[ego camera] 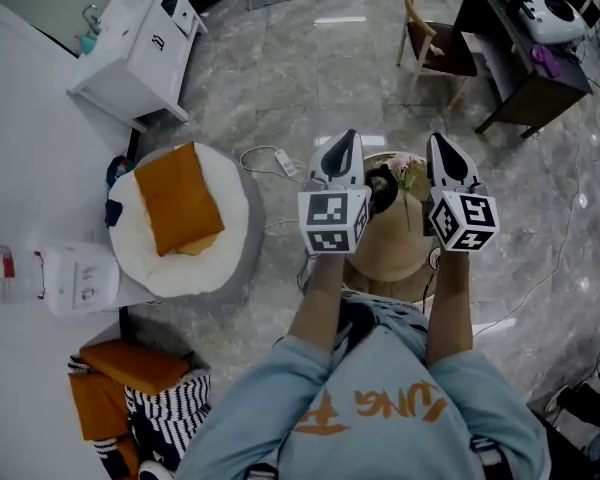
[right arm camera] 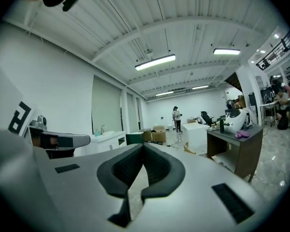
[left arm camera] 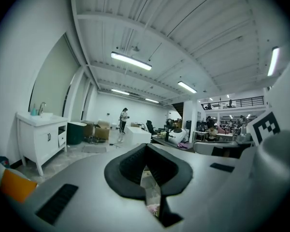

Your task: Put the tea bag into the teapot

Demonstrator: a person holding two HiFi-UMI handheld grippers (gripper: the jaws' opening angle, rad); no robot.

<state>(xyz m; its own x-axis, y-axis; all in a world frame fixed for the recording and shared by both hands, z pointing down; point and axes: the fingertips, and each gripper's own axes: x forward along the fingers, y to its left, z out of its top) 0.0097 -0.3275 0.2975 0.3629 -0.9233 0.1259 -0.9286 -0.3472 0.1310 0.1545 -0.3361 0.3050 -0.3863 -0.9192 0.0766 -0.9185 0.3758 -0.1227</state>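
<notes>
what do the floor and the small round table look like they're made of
The floor looks like polished grey stone or marble-look tile: pale veining, and it mirrors the ceiling lights. The round table is probably light wood or a wood-look top, matte tan; its grain is too small to tell.
</notes>
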